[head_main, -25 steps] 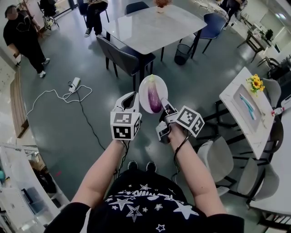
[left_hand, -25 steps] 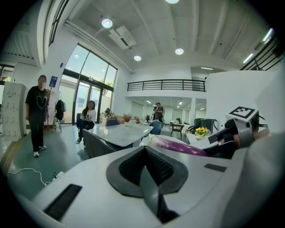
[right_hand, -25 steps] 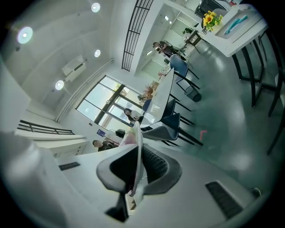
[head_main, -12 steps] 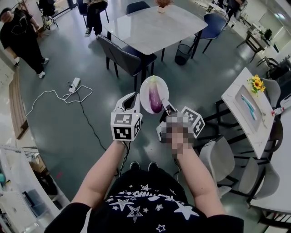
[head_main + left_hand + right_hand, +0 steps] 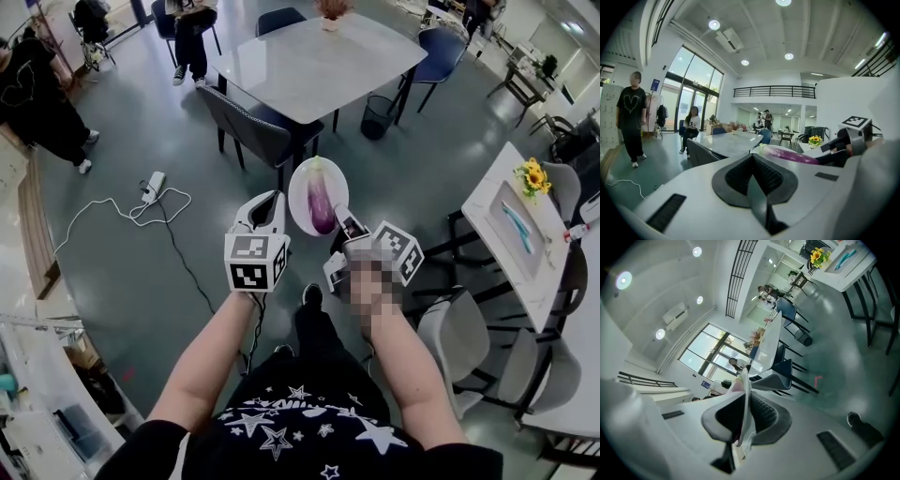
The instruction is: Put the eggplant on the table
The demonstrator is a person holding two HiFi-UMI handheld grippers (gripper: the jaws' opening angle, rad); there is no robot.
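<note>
Head view, long purple eggplant (image 5: 321,204), white plate (image 5: 296,192)

The eggplant (image 5: 320,204) is glossy purple with a pale greenish stem end, and the plate (image 5: 297,192) under it is white. The left gripper (image 5: 266,200) and right gripper (image 5: 341,218) are white with black pads, each bearing a cube of black-and-white square markers. The shirt (image 5: 309,427) is black with white stars, the floor (image 5: 141,272) dull grey-green, the table (image 5: 309,56) pale grey, and the flowers (image 5: 531,173) yellow.
</note>
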